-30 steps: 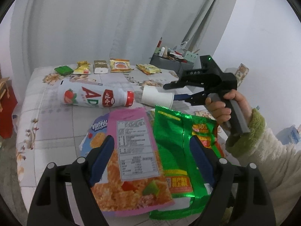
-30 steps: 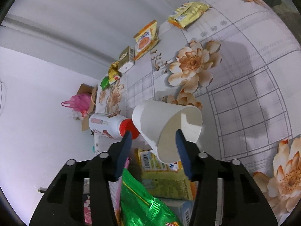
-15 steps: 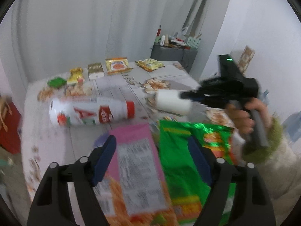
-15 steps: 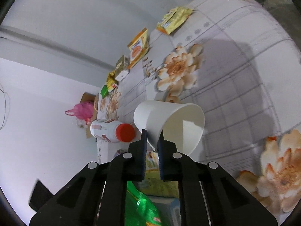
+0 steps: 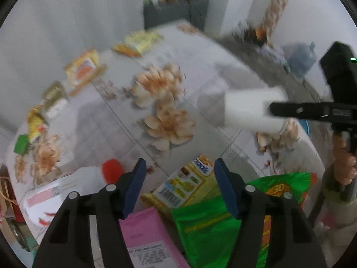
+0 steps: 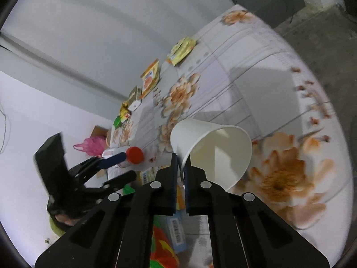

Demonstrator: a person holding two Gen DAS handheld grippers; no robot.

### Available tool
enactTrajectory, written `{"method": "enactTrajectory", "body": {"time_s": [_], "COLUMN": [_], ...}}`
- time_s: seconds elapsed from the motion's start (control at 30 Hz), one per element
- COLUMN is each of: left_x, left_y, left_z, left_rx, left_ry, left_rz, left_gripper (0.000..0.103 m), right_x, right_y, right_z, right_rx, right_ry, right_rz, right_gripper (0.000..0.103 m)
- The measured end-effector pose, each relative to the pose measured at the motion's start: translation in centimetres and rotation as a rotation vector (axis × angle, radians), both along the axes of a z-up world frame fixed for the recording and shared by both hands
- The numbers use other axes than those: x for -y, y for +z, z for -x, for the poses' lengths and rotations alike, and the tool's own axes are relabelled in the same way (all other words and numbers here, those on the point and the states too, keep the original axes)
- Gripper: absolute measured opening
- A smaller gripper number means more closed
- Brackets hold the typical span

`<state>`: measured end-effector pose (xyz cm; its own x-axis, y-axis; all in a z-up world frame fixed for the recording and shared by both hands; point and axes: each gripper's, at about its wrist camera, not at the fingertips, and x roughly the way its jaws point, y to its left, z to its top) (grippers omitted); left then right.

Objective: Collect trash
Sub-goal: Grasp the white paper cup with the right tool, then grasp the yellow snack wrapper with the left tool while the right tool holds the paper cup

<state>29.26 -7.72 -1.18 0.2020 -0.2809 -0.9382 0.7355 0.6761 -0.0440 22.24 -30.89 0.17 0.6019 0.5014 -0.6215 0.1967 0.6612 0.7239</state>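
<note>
Tablecloth [image 6: 256, 71] with orange flowers covers nearly the whole table, and its widest bare stretch runs ahead and to the right of the right gripper [image 6: 181, 172], out to the far edge where the cloth drops toward grey floor [image 6: 323, 22]. Along the edge by the pale curtain [image 5: 73, 17], well ahead of both grippers, a row of small wrappers [image 6: 150, 79] lies flat, leaving the middle open.

Close below the left gripper [image 5: 179, 176] the surface is crowded: a green snack bag [image 5: 212, 223] and a pink snack bag [image 5: 147, 234] lie overlapping right under its fingers, a yellow snack box [image 5: 185, 185] shows between them, and a white bottle with a red cap [image 5: 67, 189] lies on its side just to the left. That gripper is tipped steeply down over the pile, its jaws closing with nothing pressed between the blue pads [image 5: 135, 185], only wrappers lying beneath.

The paper cup [image 6: 212, 149] is off the cloth, tilted with its mouth toward the right gripper, whose jaws are pinched together on the cup's rim wall. From the left wrist view that gripper reaches in from the right, angled gently downward, with a hand [image 5: 343, 165] wrapped round its grip.
</note>
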Motion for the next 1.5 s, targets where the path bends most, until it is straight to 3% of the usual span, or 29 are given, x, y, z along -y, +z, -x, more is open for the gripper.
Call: {"method": "enactTrajectory", "body": {"time_s": [0.13, 0.4, 0.5, 0.6, 0.73, 0.8, 0.83, 1.3, 1.5], "left_x": [1.8, 4.4, 5.1, 5.8, 7.0, 7.1, 7.5, 7.6, 5.9], "left_y": [-1.9, -5.1, -5.4, -5.3, -4.9, -4.5, -4.3, 0.3, 0.3], "left_z": [-1.0, -1.2, -0.9, -0.7, -0.2, -0.4, -0.6, -2.2, 0.1], "left_rx": [-0.129, -0.280, -0.256, -0.226, -0.196, -0.171, -0.165, -0.063, -0.035], "left_ry": [-0.056, -0.145, -0.183, -0.196, -0.216, -0.218, -0.217, -0.163, -0.215], "left_rz": [-0.049, -0.189, -0.246, -0.266, -0.260, -0.250, -0.248, -0.067, -0.133], "left_gripper": [0.061, 0.061, 0.061, 0.051, 0.028, 0.003, 0.000, 0.000, 0.002], "right_x": [0.9, 1.4, 1.5, 1.6, 1.7, 1.8, 1.9, 2.9, 3.2], "right_y": [-0.1, -0.1, 0.0, -0.1, -0.2, -0.1, 0.0, 0.0, 0.2], "right_z": [0.8, 1.5, 1.7, 1.8, 1.9, 1.9, 2.0, 2.5, 2.9], "right_rx": [0.011, 0.019, 0.026, 0.027, 0.028, 0.031, 0.031, 0.037, 0.041], "right_ry": [-0.016, -0.029, -0.034, -0.038, -0.045, -0.048, -0.051, -0.081, -0.077], "right_rz": [-0.011, -0.021, -0.021, -0.026, -0.028, -0.024, -0.023, -0.022, -0.016], "right_gripper": [0.004, 0.004, 0.004, 0.004, 0.004, 0.004, 0.004, 0.004, 0.004]}}
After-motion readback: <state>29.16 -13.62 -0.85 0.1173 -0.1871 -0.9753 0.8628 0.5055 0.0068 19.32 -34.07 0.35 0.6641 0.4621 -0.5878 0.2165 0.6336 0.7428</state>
